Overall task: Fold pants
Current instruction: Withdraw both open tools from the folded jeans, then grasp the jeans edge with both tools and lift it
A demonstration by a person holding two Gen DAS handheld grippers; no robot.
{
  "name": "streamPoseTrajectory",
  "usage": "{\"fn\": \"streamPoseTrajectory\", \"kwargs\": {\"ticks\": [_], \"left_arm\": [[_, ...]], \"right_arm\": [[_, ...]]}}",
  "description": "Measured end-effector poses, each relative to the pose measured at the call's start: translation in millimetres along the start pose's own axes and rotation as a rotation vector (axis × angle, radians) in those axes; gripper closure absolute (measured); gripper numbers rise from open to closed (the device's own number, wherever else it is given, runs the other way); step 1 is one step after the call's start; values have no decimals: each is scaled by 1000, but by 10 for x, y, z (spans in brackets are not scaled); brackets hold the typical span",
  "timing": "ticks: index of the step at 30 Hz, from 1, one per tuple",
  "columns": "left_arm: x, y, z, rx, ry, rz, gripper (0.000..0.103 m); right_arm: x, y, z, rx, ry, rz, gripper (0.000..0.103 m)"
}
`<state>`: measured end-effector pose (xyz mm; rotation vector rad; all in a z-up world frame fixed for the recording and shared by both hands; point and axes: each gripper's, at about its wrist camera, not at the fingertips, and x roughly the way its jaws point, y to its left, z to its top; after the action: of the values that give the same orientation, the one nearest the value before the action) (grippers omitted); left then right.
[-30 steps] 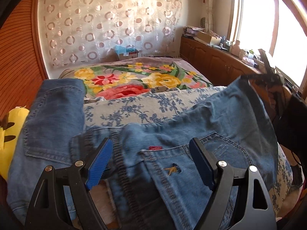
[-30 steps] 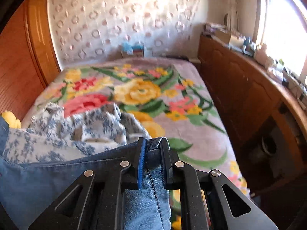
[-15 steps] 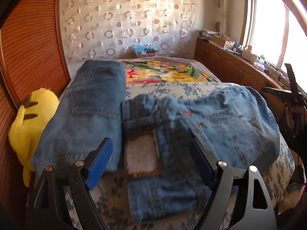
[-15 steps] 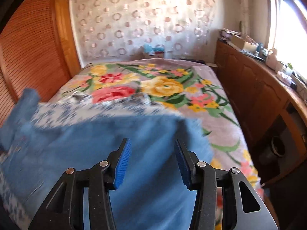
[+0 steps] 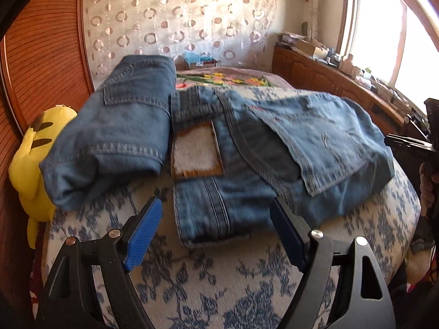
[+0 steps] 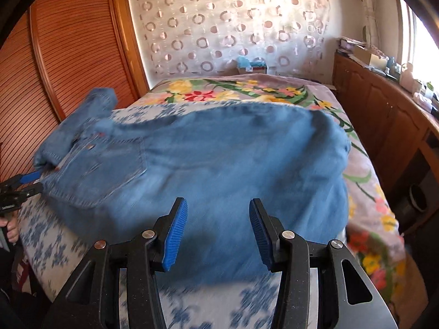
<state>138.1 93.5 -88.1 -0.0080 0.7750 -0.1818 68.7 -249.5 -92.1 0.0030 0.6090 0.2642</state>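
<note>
Both grippers have drawn back from the jeans since a second ago: the right gripper (image 6: 218, 233), which then pinched a denim edge, has just been opening its jaws and now holds them partly apart with nothing between them, while the left gripper (image 5: 216, 233) keeps its jaws wide and empty above the blue-flowered quilt (image 5: 208, 282). Beyond the jaws the jeans (image 5: 274, 148) lie folded over on that quilt on the bed (image 6: 365, 192), waistband toward the left, a back pocket uppermost, a small red tab on it too blurred to read. A tan and white patch (image 5: 196, 149) shows inside the waistband; no writing on it can be made out. Just left, touching it, lies a second folded pair of jeans (image 5: 118, 137), with a yellow plush toy (image 5: 35, 148) beside the wooden wall
</note>
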Motion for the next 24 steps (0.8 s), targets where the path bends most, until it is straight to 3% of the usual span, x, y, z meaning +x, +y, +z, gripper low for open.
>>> {"fn": "streamPoseTrajectory", "kwargs": {"ticks": [10,16,24], "left_arm": [[-25,3,-239,0,21,-9,28],[47,53,-272,1,50,3,41],[146,51,-185,18,55,-6,48]], "right_arm": [[-252,178,-329,-14,20,32,54],[-352,231,-434,-55,41,44,41],[-236,273,-401,-111,81,-9,40]]}}
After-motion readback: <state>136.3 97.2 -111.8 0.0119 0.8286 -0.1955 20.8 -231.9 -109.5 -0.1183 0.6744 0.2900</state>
